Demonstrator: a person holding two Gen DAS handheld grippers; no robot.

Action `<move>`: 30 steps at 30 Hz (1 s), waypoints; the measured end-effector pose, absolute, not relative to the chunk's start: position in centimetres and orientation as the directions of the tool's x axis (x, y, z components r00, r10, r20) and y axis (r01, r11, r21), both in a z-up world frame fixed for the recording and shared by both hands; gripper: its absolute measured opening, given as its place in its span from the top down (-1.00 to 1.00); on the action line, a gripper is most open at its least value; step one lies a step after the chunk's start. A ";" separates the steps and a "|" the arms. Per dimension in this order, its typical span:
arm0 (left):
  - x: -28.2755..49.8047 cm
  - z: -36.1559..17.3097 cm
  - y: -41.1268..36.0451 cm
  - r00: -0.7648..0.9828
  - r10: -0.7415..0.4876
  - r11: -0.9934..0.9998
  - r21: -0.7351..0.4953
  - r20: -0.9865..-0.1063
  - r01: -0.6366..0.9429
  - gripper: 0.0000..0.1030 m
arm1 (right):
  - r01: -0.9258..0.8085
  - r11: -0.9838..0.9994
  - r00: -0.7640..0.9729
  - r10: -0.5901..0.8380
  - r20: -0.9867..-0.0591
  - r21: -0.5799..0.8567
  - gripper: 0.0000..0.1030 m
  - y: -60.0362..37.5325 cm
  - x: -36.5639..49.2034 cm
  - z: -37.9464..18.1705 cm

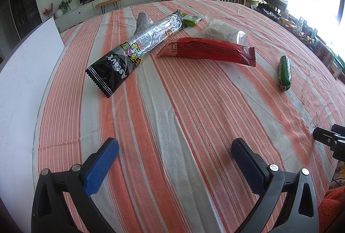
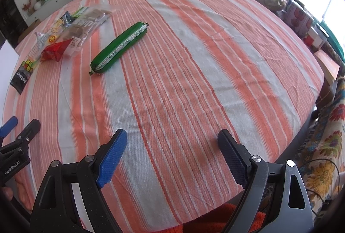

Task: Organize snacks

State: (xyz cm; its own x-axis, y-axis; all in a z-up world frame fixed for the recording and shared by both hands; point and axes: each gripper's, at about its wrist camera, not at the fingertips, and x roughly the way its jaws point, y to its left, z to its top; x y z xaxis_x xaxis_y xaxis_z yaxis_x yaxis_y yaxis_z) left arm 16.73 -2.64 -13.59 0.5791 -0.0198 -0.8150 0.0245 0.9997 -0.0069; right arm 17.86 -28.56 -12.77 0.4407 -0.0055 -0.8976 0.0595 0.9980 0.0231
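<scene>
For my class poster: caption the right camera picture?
Open right hand-held gripper faces a green sausage snack on the striped tablecloth.

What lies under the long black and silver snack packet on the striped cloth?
The black and silver packet lies across a grey packet, whose end sticks out behind it. The striped cloth is beneath both. The rest of the grey packet is covered.

We see a woven, matt striped tablecloth (image 1: 172,103) under everything. The black snack pack (image 1: 133,49) is glossy foil-like film, the red packet (image 1: 207,50) shiny plastic, the green sausage (image 2: 119,48) slick and smooth. The gripper pads (image 2: 112,159) are textured blue rubbery plastic on matt black frames.
</scene>
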 end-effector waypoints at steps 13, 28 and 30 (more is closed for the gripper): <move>16.7 -13.6 -2.6 0.579 -0.020 1.000 -0.007 -0.815 0.025 -1.00 | 0.058 0.998 0.443 -0.006 -0.897 0.022 -0.74 -28.6 17.9 -12.7; 26.7 -6.4 0.4 0.562 0.065 0.995 0.096 -0.824 0.026 -0.97 | 0.056 0.998 0.444 -0.004 -0.896 0.024 -0.76 -28.6 17.8 -12.7; 28.8 -7.8 0.3 0.517 0.105 0.985 0.161 -0.850 0.064 -0.96 | 0.057 0.998 0.444 -0.004 -0.896 0.023 -0.76 -28.6 17.8 -12.7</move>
